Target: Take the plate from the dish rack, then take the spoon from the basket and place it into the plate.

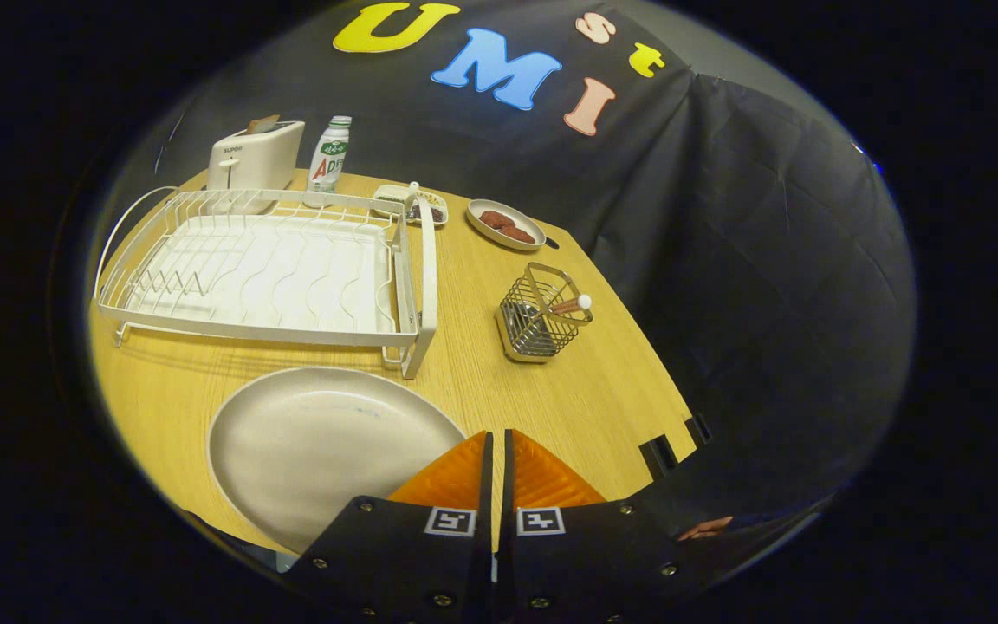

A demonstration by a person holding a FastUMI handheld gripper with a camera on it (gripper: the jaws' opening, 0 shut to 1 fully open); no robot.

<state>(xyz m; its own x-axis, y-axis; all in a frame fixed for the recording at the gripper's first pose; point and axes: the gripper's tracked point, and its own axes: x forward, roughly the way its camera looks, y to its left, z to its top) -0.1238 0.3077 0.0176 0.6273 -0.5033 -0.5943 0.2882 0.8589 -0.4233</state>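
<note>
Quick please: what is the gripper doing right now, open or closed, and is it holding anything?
Gripper: closed, fingers nearly touching, holding nothing, over the near rim of the plate.

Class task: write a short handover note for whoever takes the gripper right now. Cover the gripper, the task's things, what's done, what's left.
Gripper: orange fingers nearly together, holding nothing, just past the plate's rim.
Round grey plate: flat on the wooden table, in front of the white wire dish rack. Done.
Spoon with white-tipped handle: in the small metal wire basket, beyond the fingers.
Left: take spoon, put it in plate.
</note>
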